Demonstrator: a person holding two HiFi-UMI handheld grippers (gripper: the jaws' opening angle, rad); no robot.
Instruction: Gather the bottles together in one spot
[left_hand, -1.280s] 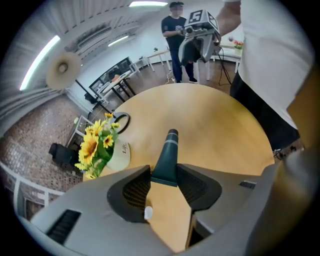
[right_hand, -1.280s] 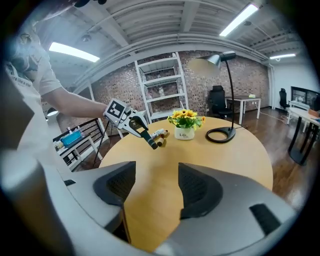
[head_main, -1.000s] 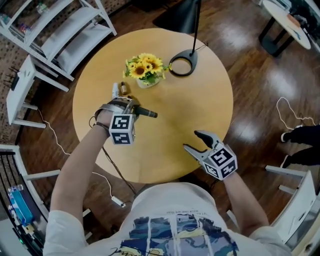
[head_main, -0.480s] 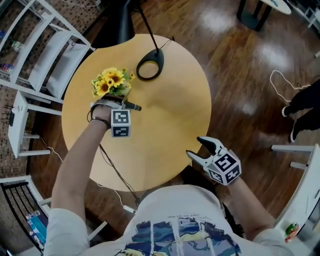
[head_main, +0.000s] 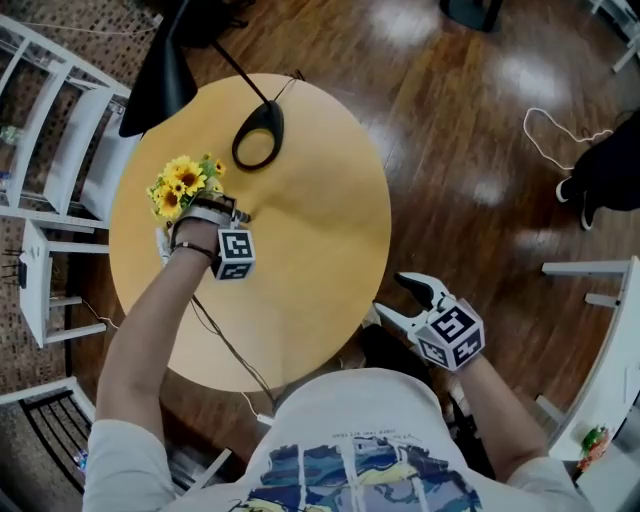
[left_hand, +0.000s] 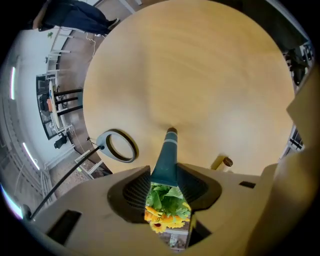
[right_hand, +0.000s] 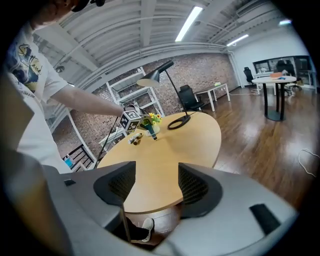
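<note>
1. Round light-wood table (head_main: 320, 250): the surface under items 2–5.
2. Left gripper (left_hand: 164, 171): over the table's far-left part, jaws narrow and clamped on the body of a dark green bottle with a pale neck band (left_hand: 168, 147). The bottle's neck points away from the gripper, toward the table's middle.
3. Small pale bottle with a brown cap (left_hand: 223, 162): on the table, just beside the left gripper.
4. Bunch of yellow sunflowers (head_main: 180, 186): far left, just beyond the left gripper.
5. Black ring-shaped lamp base (head_main: 268, 112): far side, right of the sunflowers.
6. Right gripper (right_hand: 156, 180): off the table's near-right edge, jaws wide apart, nothing between them.
</note>
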